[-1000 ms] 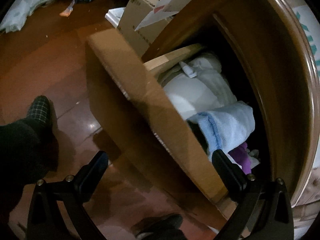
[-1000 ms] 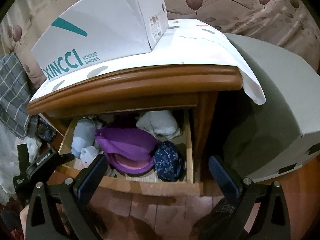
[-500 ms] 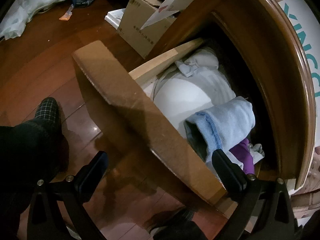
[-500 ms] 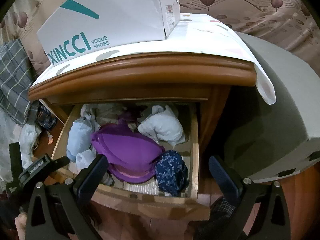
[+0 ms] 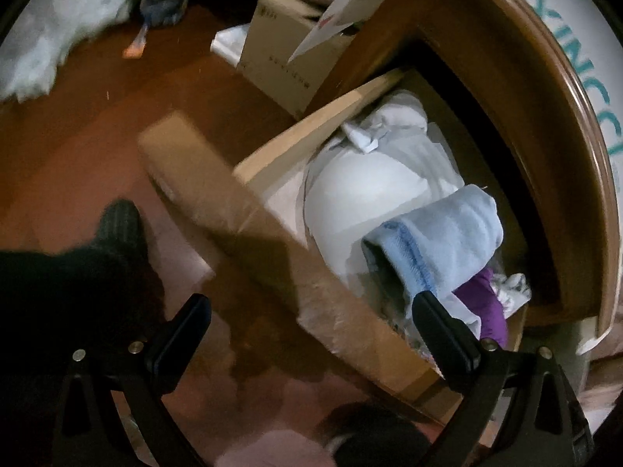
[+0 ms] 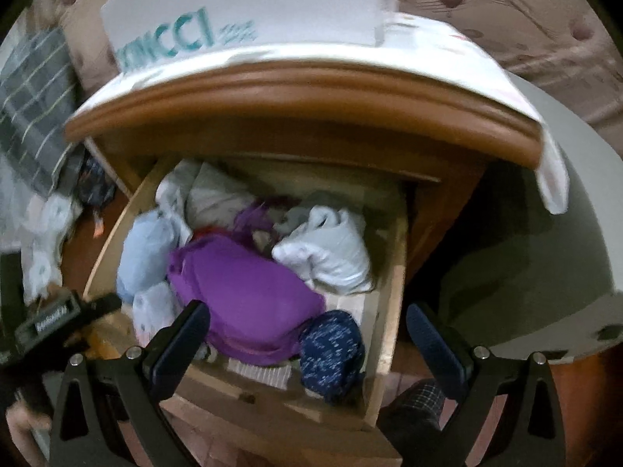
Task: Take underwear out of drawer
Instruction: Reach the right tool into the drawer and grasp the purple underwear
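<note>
The wooden drawer (image 6: 385, 295) of a brown nightstand (image 6: 303, 97) stands pulled out, full of folded garments. In the right wrist view a purple piece (image 6: 249, 292) fills the middle, a navy patterned roll (image 6: 331, 350) lies at the front right, a white bundle (image 6: 327, 249) behind it, a light blue roll (image 6: 144, 249) at the left. My right gripper (image 6: 307, 338) hovers open above the drawer's front, empty. My left gripper (image 5: 311, 330) is open over the drawer front (image 5: 241, 229), its right finger near the light blue roll (image 5: 440, 241); it also shows at the drawer's left (image 6: 58, 319).
A white shoe box (image 6: 249, 4) sits on the nightstand over a white sheet. A grey mattress (image 6: 545, 241) borders the right side. A cardboard box (image 5: 288, 58) and pale cloths lie on the red-brown floor (image 5: 78, 148). A person's slippered foot (image 5: 120, 222) stands by the drawer.
The drawer has slid further out. My right gripper has moved closer and higher over the drawer, so more of its contents show. Both views are now blurred by motion.
</note>
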